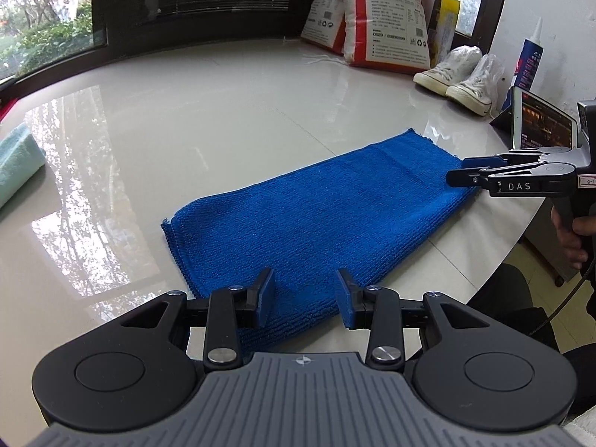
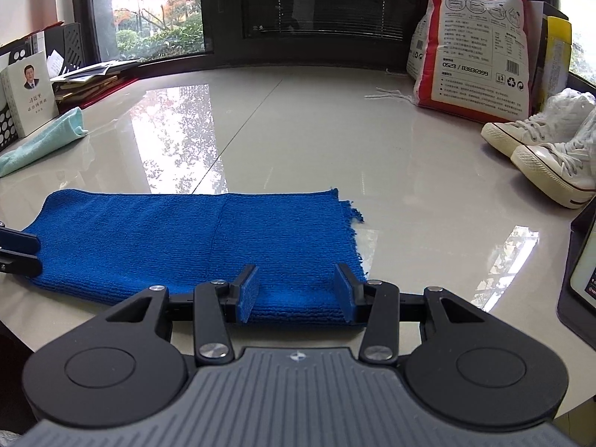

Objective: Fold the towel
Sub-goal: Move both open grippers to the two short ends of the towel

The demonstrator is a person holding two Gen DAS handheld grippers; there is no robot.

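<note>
Glossy white table (image 2: 298, 130) carrying cloths, shoes and bags

A folded blue towel (image 2: 186, 246) is lying flat near the front edge, a pale green cloth (image 2: 41, 141) is resting far left, and 2 white sneakers (image 2: 540, 149) are sitting beside a red-and-white bag (image 2: 473, 48).

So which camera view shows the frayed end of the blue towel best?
The right wrist view. There the frayed end of the blue towel lies close and unobstructed, with loose threads visible. In the left wrist view that end is far off, and the right claw covers part of it.
</note>
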